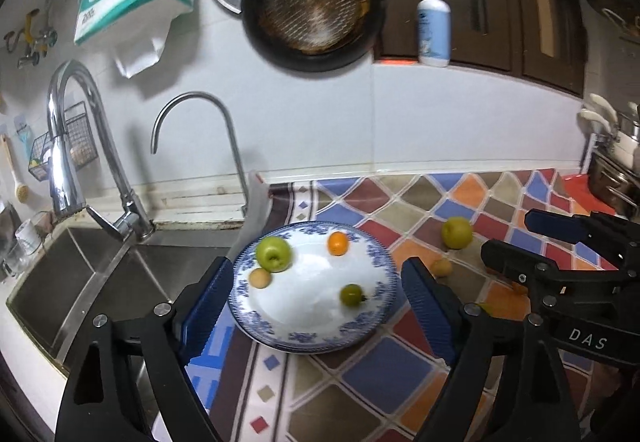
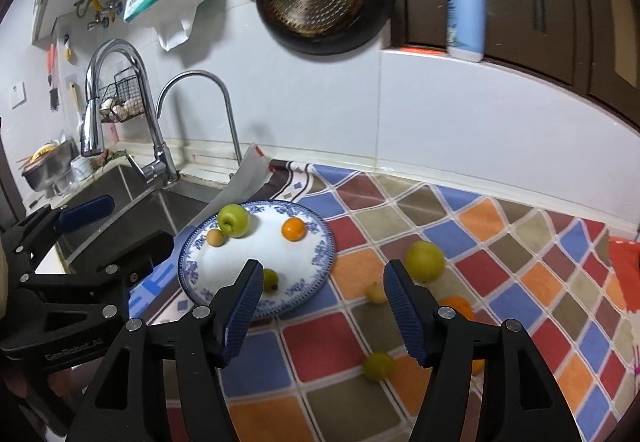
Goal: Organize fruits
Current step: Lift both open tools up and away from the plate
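Item: loose fruit, part gathered. Four pieces on the blue-rimmed plate [image 2: 320, 254]; we count a yellow-green apple [image 2: 425, 260] and smaller ones on the patterned cloth [image 2: 500, 242]. Firm, round, prone to roll; we would grip across the middle. Left gripper [image 1: 316, 306] and right gripper [image 2: 322, 312]: fingers apart, empty.

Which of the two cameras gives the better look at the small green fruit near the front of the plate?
The left wrist view: the small green fruit lies in full sight on the plate. In the right wrist view it is half hidden behind a finger of the right gripper.
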Action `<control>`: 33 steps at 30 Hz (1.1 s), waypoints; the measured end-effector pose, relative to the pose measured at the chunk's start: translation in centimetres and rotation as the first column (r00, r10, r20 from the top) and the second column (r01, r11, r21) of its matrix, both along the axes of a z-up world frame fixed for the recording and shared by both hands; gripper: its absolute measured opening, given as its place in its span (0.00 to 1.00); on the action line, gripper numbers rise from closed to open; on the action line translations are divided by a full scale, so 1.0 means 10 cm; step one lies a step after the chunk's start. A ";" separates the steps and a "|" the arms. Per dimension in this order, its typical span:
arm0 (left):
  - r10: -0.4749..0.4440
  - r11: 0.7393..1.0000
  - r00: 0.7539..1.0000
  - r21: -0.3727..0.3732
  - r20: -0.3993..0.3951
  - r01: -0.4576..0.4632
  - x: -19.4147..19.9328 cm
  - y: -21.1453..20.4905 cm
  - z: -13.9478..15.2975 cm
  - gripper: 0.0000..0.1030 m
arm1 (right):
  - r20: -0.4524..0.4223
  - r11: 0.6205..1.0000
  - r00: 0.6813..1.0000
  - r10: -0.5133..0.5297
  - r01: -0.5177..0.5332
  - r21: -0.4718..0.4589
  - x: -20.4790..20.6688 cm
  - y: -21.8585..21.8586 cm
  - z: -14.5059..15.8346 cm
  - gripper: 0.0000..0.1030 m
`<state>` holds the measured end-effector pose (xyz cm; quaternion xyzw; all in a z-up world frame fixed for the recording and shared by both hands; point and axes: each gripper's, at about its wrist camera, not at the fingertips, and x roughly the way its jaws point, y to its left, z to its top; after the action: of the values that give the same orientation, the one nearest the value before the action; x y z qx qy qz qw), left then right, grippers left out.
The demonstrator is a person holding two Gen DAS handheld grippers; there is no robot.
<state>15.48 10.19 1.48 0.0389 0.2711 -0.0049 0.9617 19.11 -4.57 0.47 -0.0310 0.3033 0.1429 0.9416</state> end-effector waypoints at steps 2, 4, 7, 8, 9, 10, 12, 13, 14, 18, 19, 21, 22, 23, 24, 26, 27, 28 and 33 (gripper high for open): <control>-0.014 1.000 1.000 0.000 0.015 0.014 -0.06 -0.09 0.02 0.86 | 0.015 1.000 1.000 -0.022 0.022 -0.009 -0.10 -0.11 0.02 0.65; -0.032 1.000 0.999 -0.001 0.029 0.032 -0.12 -0.17 0.05 0.87 | 0.028 0.999 0.999 -0.045 0.045 -0.006 -0.19 -0.22 0.05 0.67; -0.053 0.999 0.997 0.007 0.054 0.053 -0.21 -0.32 0.09 0.89 | 0.038 0.997 0.996 -0.078 0.079 -0.008 -0.31 -0.38 0.07 0.67; -0.059 0.998 0.996 0.010 0.059 0.059 -0.23 -0.36 0.10 0.91 | 0.039 0.996 0.995 -0.087 0.087 -0.006 -0.33 -0.42 0.08 0.67; -0.064 0.998 0.996 0.012 0.063 0.063 -0.25 -0.40 0.10 0.91 | 0.039 0.995 0.995 -0.096 0.096 -0.003 -0.36 -0.47 0.08 0.67; -0.070 0.997 0.995 0.014 0.064 0.069 -0.27 -0.45 0.10 0.92 | 0.040 0.994 0.994 -0.106 0.106 -0.001 -0.40 -0.53 0.09 0.67; -0.086 0.996 0.994 0.014 0.062 0.085 -0.30 -0.54 0.10 0.92 | 0.043 0.993 0.992 -0.121 0.121 -0.004 -0.47 -0.61 0.09 0.67; -0.093 0.996 0.994 0.015 0.059 0.092 -0.30 -0.58 0.09 0.92 | 0.043 0.992 0.991 -0.127 0.128 -0.008 -0.49 -0.66 0.09 0.67; -0.097 0.995 0.994 0.016 0.057 0.096 -0.31 -0.62 0.08 0.92 | 0.043 0.991 0.990 -0.135 0.136 -0.009 -0.52 -0.70 0.08 0.67; -0.115 0.993 0.992 0.032 0.052 0.114 -0.33 -0.80 0.04 0.92 | 0.032 0.988 0.988 -0.153 0.154 -0.019 -0.59 -0.86 0.07 0.67; -0.119 0.992 0.992 0.036 0.051 0.117 -0.33 -0.83 0.03 0.92 | 0.029 0.987 0.987 -0.157 0.157 -0.021 -0.60 -0.90 0.06 0.67; -0.124 0.992 0.991 0.046 0.048 0.122 -0.34 -0.90 0.00 0.92 | 0.020 0.986 0.986 -0.166 0.167 -0.024 -0.63 -0.99 0.04 0.67; -0.125 0.991 0.991 0.050 0.046 0.122 -0.34 -0.94 -0.02 0.92 | 0.018 0.985 0.985 -0.170 0.170 -0.027 -0.63 -1.02 0.03 0.67; -0.127 0.991 0.991 0.053 0.042 0.125 -0.34 -0.98 -0.04 0.92 | 0.014 0.984 0.985 -0.174 0.175 -0.031 -0.64 -1.07 0.01 0.67; -0.129 0.991 0.991 0.054 0.037 0.127 -0.33 -1.02 -0.06 0.92 | 0.012 0.983 0.984 -0.177 0.178 -0.036 -0.64 -1.10 0.00 0.67; -0.131 0.990 0.991 0.052 0.020 0.130 -0.31 -1.08 -0.11 0.92 | 0.004 0.983 0.983 -0.181 0.181 -0.043 -0.64 -1.17 -0.04 0.67; -0.131 0.990 0.991 0.052 0.013 0.131 -0.31 -1.10 -0.13 0.92 | -0.002 0.983 0.984 -0.181 0.180 -0.043 -0.64 -1.20 -0.06 0.67; -0.132 0.990 0.991 0.050 0.005 0.132 -0.29 -1.12 -0.15 0.92 | -0.006 0.983 0.983 -0.181 0.181 -0.044 -0.63 -1.23 -0.08 0.67; -0.131 0.989 0.991 0.060 -0.037 0.133 -0.21 -1.25 -0.30 0.92 | -0.035 0.981 0.982 -0.187 0.185 -0.058 -0.56 -1.35 -0.18 0.67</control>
<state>13.38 -2.32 -1.49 0.0866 0.2836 -0.0609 0.9531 13.46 -18.05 -1.35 -0.0253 0.3273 0.0467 0.9434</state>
